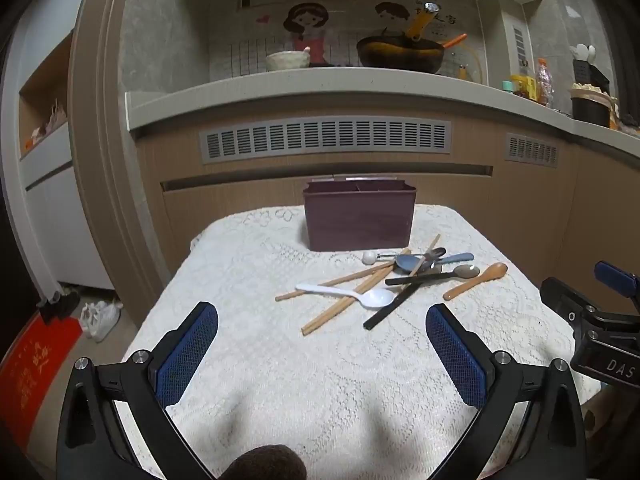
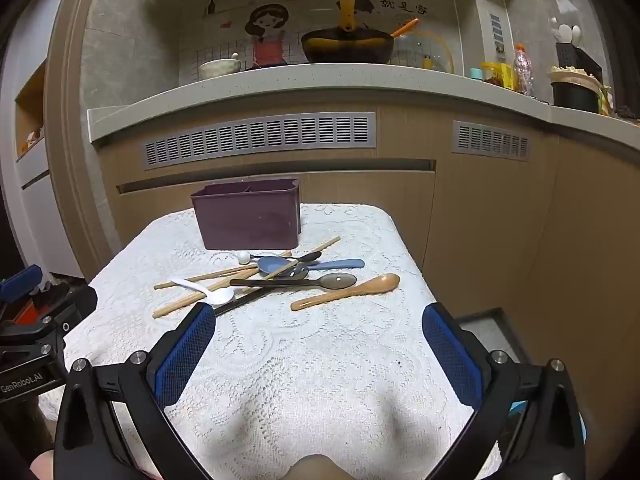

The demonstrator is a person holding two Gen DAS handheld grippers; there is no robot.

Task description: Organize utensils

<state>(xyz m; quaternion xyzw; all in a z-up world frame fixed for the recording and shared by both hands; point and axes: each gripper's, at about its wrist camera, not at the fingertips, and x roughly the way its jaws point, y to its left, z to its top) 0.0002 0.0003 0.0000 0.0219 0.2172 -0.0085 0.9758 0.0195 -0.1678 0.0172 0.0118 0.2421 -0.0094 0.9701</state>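
A purple utensil box [image 1: 358, 216] with inner dividers stands at the far side of the lace-covered table [image 1: 280, 380]; it also shows in the right wrist view [image 2: 250, 216]. In front of it lies a pile: a white plastic spoon [image 1: 352, 294], wooden chopsticks [image 1: 348, 300], a blue spoon [image 1: 432, 261], a black-handled spoon [image 1: 436, 275], a brown wooden spoon [image 1: 476, 280] and a black chopstick [image 1: 394, 304]. In the right wrist view the brown spoon [image 2: 348, 290] lies nearest. My left gripper [image 1: 322, 320] and right gripper [image 2: 318, 320] are both open and empty, short of the pile.
Behind the table runs a kitchen counter [image 1: 320, 84] with a wok [image 1: 400, 54], a bowl [image 1: 286, 60] and bottles. Wooden cabinet fronts with vents stand close behind the box. The right gripper shows at the edge of the left wrist view [image 1: 600, 320]. Shoes lie on the floor at left [image 1: 100, 316].
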